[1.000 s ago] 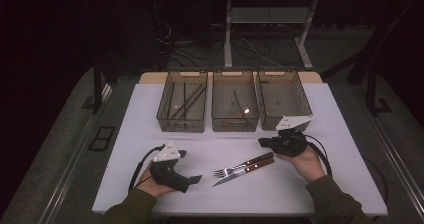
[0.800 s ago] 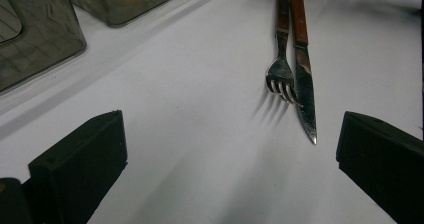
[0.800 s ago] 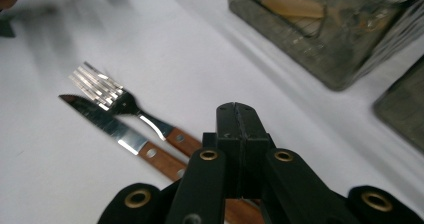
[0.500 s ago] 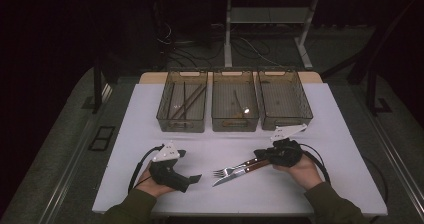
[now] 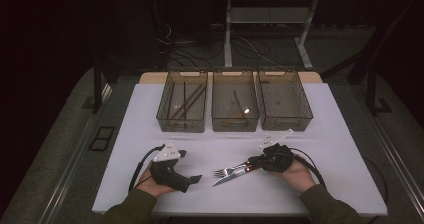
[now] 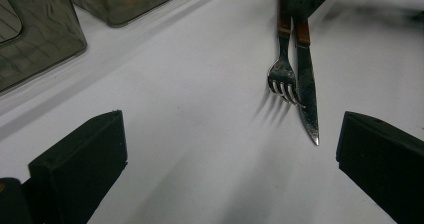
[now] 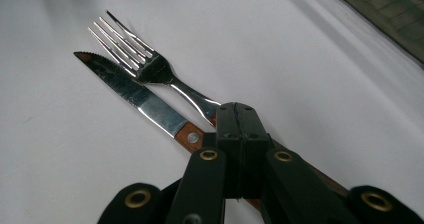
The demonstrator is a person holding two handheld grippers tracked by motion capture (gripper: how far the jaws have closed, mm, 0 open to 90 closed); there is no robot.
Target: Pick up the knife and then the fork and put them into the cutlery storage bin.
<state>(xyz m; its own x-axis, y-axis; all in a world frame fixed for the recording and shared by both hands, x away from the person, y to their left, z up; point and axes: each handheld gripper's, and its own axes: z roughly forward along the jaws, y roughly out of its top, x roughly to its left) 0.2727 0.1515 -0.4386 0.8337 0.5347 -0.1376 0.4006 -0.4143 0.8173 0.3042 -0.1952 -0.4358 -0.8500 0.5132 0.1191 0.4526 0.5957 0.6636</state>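
While the left gripper (image 5: 192,178) rests low on the white table (image 5: 340,134) with its jaws spread wide and nothing between them, the right gripper (image 5: 256,160) sits over the wooden handles of the fork (image 6: 282,74) and knife (image 6: 306,84), jaws clenched together with no handle visibly caught between them. Fork and knife lie side by side mid-table between the grippers, tips pointing toward the left one. Beyond stand three clear bins (image 5: 235,106) in a row.

Lab-style recording setup, not home: white counter (image 5: 325,134) under spot lighting, dark surroundings, three identical clear bins (image 5: 235,106) in row, loose cables (image 5: 250,46) on floor, metal stand legs (image 5: 229,39) behind.
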